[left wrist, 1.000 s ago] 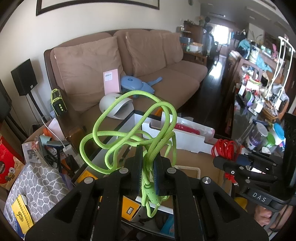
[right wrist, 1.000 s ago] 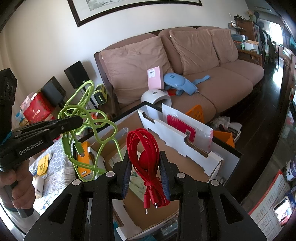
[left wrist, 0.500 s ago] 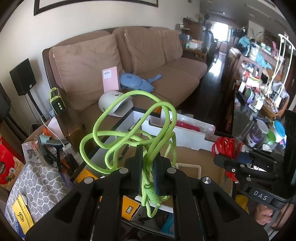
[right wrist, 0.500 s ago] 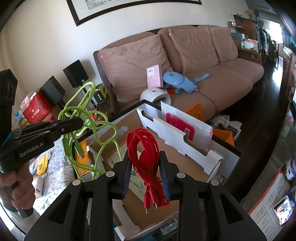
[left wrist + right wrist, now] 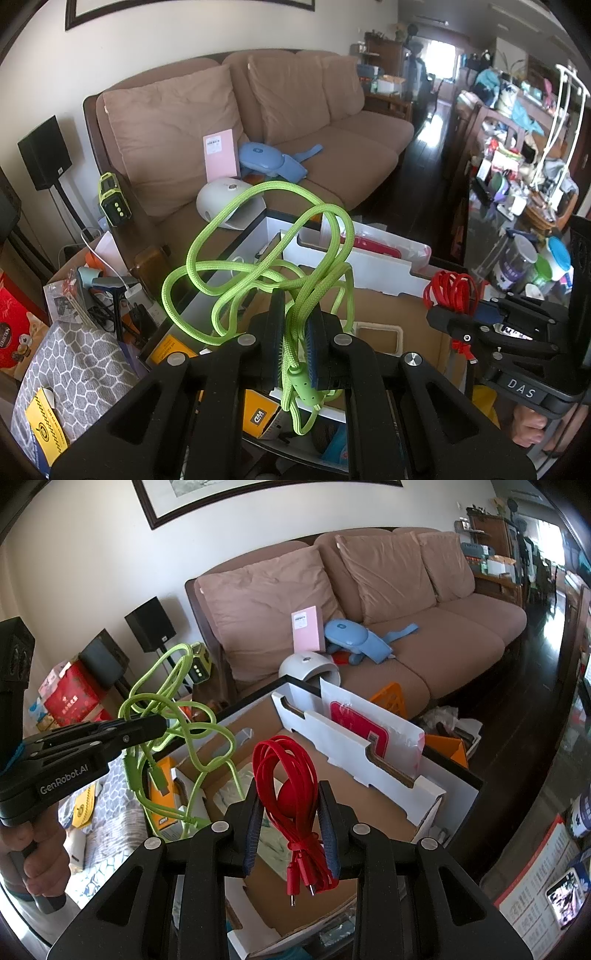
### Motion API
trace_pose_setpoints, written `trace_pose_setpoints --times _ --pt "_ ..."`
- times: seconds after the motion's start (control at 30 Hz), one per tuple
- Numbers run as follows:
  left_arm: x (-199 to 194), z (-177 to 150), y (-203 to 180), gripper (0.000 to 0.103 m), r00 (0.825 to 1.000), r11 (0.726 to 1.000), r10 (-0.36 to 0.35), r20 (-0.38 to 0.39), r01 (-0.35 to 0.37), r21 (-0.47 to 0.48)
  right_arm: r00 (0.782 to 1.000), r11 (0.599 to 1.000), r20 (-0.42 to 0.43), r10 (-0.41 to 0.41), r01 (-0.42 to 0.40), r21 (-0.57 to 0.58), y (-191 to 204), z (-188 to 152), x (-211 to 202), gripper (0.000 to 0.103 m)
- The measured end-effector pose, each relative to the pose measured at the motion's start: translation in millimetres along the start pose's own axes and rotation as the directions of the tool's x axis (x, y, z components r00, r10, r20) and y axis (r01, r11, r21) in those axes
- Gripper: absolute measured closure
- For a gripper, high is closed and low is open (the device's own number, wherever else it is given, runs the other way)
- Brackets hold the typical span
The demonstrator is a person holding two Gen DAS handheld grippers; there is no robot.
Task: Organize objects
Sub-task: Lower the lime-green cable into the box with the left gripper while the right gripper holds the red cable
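While both cables are held up over the cardboard box (image 5: 373, 823), each gripper is seen clamped on its own bundle. Green cable (image 5: 266, 273) is pinched between the pads of the left gripper (image 5: 297, 343); fingers nearly pressed together, loops fanned out toward 12 and 10 o'clock, plug ends hung below the pads at 6 o'clock. Red cable (image 5: 291, 786) is pinched by the right gripper (image 5: 291, 825); fingers held a bit wider around the folded bundle, two plugs hung toward 6 o'clock. From the right wrist view the left gripper is seen at 9 o'clock, gripped by a hand (image 5: 33, 864). White divider (image 5: 332, 734) is stood in the box at 1 o'clock. Sofa (image 5: 369, 602) is seen behind, at 12 o'clock.
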State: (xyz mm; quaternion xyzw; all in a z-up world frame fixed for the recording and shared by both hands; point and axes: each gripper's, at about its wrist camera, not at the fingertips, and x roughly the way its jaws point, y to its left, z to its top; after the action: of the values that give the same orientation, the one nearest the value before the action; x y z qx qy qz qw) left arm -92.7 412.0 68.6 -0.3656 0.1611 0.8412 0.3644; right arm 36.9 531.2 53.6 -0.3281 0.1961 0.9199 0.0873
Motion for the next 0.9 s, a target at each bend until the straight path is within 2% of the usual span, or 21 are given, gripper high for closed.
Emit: trace_pose_setpoints --times 0.9 --pt "10.3 -5.8 -0.7 0.093 0.999 1.0 0.001 -0.033 0.0 0.016 1.0 1.0 -0.017 -0.006 0.006 0.003 0.8 -2.1 2.9 0.075"
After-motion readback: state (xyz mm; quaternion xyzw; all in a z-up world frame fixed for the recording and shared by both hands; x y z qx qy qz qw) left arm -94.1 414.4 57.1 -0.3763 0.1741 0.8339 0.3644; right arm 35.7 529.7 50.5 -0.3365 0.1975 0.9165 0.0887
